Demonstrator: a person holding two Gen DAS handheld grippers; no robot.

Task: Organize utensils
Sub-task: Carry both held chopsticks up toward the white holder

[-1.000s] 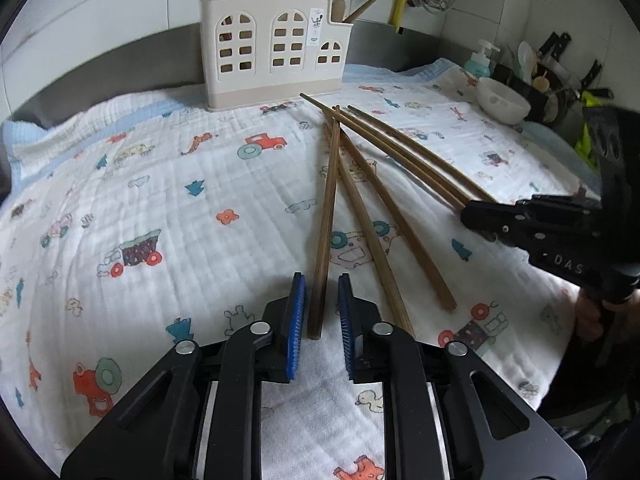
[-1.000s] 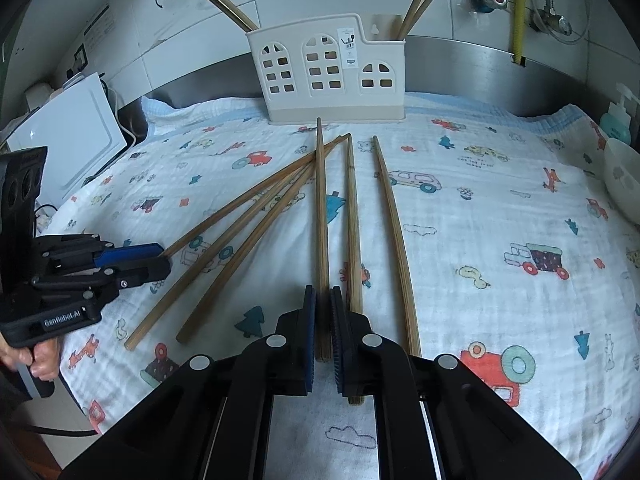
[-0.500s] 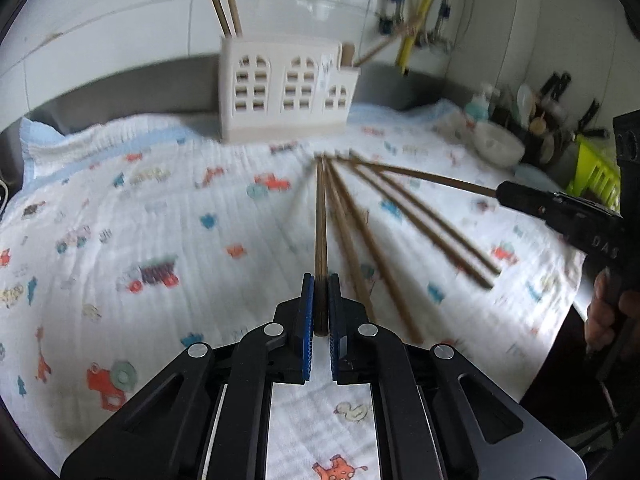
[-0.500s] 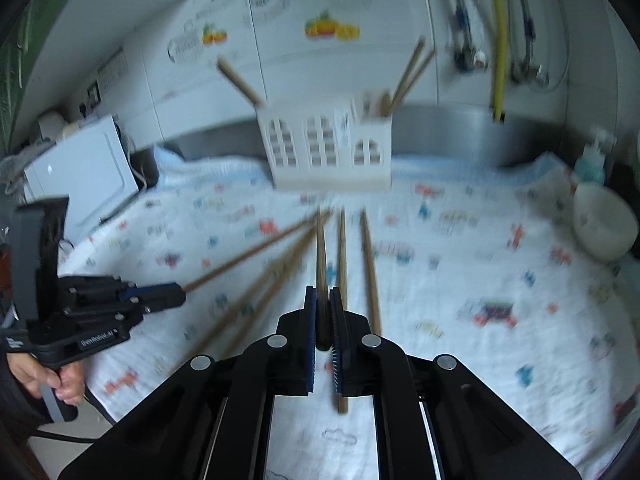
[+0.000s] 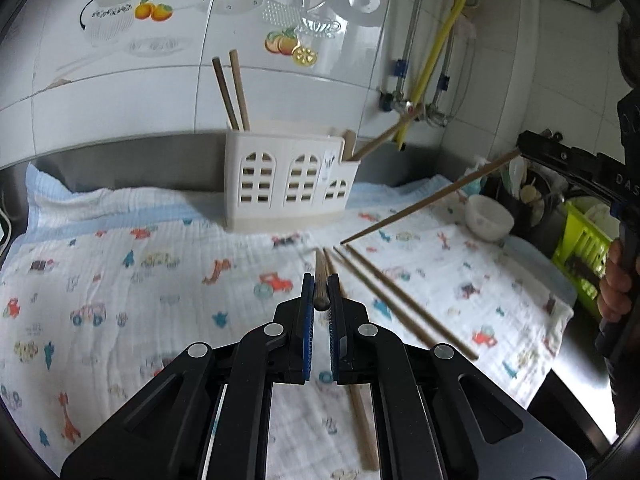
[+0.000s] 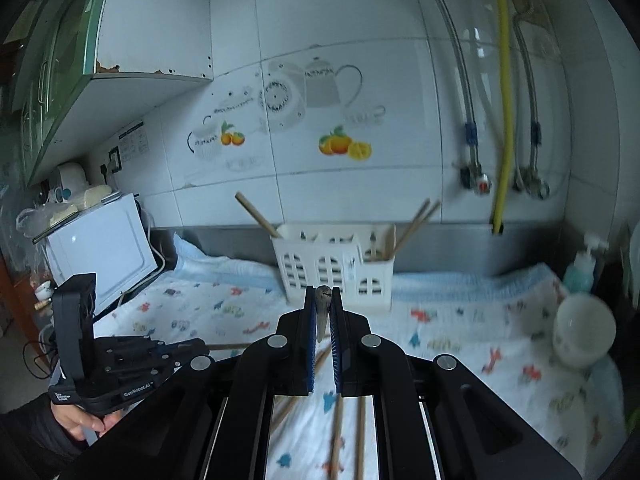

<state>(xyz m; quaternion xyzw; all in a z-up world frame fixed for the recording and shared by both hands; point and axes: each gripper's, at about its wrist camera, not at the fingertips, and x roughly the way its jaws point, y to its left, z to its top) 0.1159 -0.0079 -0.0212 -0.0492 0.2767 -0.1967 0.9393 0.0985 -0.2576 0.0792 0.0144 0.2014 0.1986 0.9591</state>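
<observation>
Each gripper lifts one chopstick clear of the cloth, aimed at the holder

The left gripper (image 5: 318, 294) is clamped tight on a chopstick's butt end (image 5: 320, 280), so the stick points ahead; the right gripper (image 6: 323, 304) pinches its own chopstick (image 5: 432, 200) the same way, tip angled down toward the cloth's middle. Holding the ends probably leaves the full length free to drop into the white holder (image 5: 288, 184) at the printed cloth's (image 5: 120, 280) far edge. Loose chopsticks (image 5: 400, 304) lie fanned toward its right edge, awaiting pickup

Counter under printed cloth (image 5: 120, 280), caddy (image 5: 288, 184), loose chopsticks (image 5: 400, 304), bowl (image 5: 490, 218)
</observation>
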